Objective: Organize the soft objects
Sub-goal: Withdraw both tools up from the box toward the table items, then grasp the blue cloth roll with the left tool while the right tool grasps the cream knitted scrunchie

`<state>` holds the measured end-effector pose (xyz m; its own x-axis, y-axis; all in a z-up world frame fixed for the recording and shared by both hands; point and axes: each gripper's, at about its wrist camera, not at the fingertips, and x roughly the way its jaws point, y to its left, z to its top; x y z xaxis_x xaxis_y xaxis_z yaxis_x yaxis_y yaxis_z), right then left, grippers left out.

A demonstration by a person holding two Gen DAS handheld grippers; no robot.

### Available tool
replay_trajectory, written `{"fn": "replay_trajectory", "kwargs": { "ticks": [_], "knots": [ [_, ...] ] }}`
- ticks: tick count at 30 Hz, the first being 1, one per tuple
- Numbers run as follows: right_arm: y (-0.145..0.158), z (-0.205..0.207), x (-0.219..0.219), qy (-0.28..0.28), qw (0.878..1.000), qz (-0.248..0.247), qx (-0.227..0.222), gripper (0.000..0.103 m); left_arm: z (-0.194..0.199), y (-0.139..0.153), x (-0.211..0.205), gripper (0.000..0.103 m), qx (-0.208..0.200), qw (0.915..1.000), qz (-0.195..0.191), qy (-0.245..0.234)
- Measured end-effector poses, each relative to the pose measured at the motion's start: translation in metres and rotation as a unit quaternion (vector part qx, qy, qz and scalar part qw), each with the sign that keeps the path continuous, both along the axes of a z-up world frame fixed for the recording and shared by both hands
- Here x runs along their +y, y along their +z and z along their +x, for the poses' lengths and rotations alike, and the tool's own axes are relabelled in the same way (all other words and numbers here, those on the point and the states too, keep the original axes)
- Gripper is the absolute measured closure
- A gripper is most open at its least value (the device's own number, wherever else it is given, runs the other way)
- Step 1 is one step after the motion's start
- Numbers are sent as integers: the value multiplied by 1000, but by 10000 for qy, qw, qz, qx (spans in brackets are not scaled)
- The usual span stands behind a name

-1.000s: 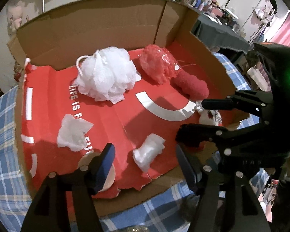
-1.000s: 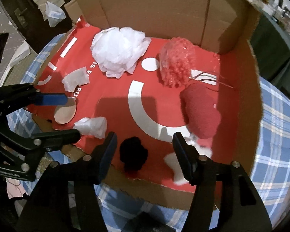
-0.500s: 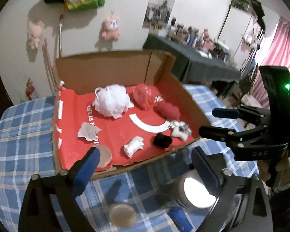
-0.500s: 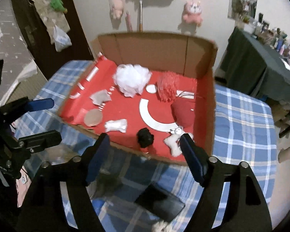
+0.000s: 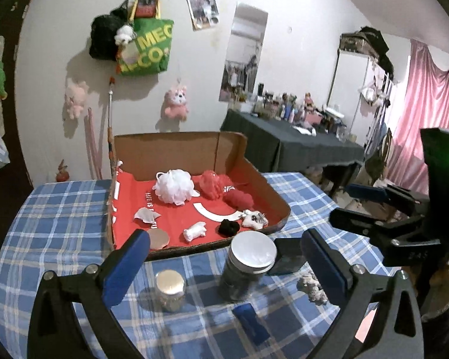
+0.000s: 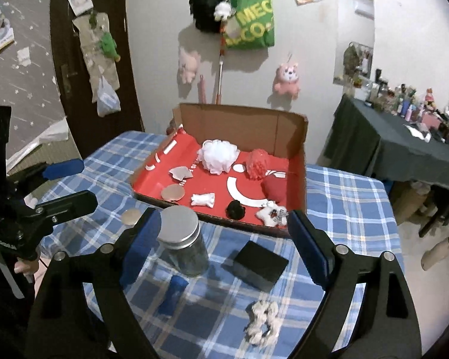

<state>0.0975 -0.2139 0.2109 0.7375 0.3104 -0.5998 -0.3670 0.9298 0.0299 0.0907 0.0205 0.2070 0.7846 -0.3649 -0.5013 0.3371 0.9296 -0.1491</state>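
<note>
With the cardboard box (image 6: 296,137) already stocked, both empty grippers (image 6: 221,248) (image 5: 224,264) are held wide apart; the near scrunchie (image 6: 262,318) is judged next.

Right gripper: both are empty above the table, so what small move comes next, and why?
Probably lower the open right gripper toward the fluffy white-and-black scrunchie. It is the one soft thing lying on the blue plaid tablecloth, outside the red-lined cardboard box.
</note>
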Motion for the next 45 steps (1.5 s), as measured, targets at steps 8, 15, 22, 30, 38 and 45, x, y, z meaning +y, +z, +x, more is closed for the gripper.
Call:
{"fn": "replay_trajectory", "kwargs": {
  "ticks": [8, 15, 22, 30, 38, 45],
  "knots": [
    [-2, -62, -6, -119, 9983, 171, -536, 11, -49, -15, -3, 0, -482, 9981, 52, 376],
    [-18, -100, -3, -427, 9941, 25, -996, 10, -77, -31, -3, 0, -740, 9952, 32, 638],
    [-48, -116, 0, -816, 9891, -137, -1221, 9, -80, -58, -5, 0, -572, 9948, 51, 847],
    [-84, -113, -3, -958, 9903, -142, -1000, 9, -74, -95, -13, 0, -321, 9951, 179, 922],
    [-121, -95, -19, -1116, 9926, -74, -466, 9, -60, -125, -24, 0, 108, 9957, 325, 856],
    [-147, -76, -34, -1223, 9925, 11, -46, 9, -48, -142, -36, 0, 392, 9952, 434, 787]
  ]
}}
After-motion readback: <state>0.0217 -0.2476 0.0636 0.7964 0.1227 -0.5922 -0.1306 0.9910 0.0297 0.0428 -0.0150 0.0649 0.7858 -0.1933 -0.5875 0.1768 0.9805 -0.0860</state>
